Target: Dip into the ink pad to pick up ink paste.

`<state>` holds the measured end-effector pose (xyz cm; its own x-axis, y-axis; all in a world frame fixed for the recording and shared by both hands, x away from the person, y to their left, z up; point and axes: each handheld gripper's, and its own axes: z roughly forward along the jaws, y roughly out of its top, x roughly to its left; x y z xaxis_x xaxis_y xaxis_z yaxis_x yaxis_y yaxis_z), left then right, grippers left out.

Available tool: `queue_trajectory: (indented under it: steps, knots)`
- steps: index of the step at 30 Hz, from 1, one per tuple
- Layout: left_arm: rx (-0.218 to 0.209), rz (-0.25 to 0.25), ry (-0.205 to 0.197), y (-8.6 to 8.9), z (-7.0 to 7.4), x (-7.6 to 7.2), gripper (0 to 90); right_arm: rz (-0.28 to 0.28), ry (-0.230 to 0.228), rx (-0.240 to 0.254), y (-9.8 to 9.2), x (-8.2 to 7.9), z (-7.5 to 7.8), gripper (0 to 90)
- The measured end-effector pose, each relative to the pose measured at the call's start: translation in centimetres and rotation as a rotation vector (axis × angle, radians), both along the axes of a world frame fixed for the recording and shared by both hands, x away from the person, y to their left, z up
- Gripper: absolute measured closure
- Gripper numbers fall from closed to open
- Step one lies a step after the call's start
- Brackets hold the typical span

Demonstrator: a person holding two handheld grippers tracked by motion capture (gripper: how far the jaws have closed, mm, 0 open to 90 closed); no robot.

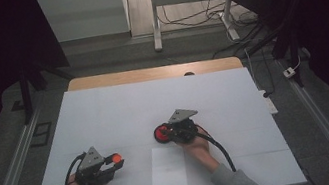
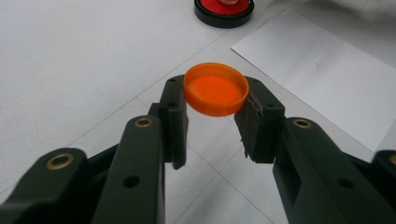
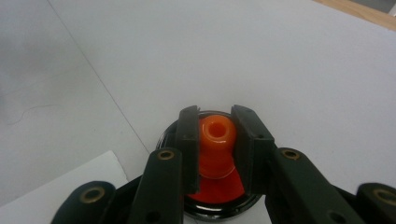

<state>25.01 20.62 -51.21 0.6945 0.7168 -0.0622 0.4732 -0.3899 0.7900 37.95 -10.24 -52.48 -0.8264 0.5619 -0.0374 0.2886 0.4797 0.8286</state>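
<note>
Orange cap (image 2: 215, 88) clamped in left hand-held gripper (image 2: 212, 116), right hand-held gripper (image 3: 215, 140) pinching orange nozzle (image 3: 215, 137)

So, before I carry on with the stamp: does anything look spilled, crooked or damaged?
Nothing stands out. The left gripper holds the orange cap level, the right gripper grips the orange knob upright over the red ink pad; no ink spilled.

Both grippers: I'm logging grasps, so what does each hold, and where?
Left gripper clamps the orange cap by its side wall. Right gripper pinches the orange knob on the black-rimmed red base.
</note>
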Motion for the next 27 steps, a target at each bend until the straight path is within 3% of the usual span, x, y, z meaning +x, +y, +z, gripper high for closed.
queue_trajectory:
  steps: [11,27]
  knots:
    - [0.004,-0.002,0.002,-0.23,-0.03,-0.07,63.8,-0.001,-0.025,-0.033,0.23,-0.31,0.0,72.7]
    - [0.006,-0.004,0.003,-0.32,-0.07,-0.06,63.8,-0.009,-0.023,0.012,-0.12,-0.35,-0.43,72.9]
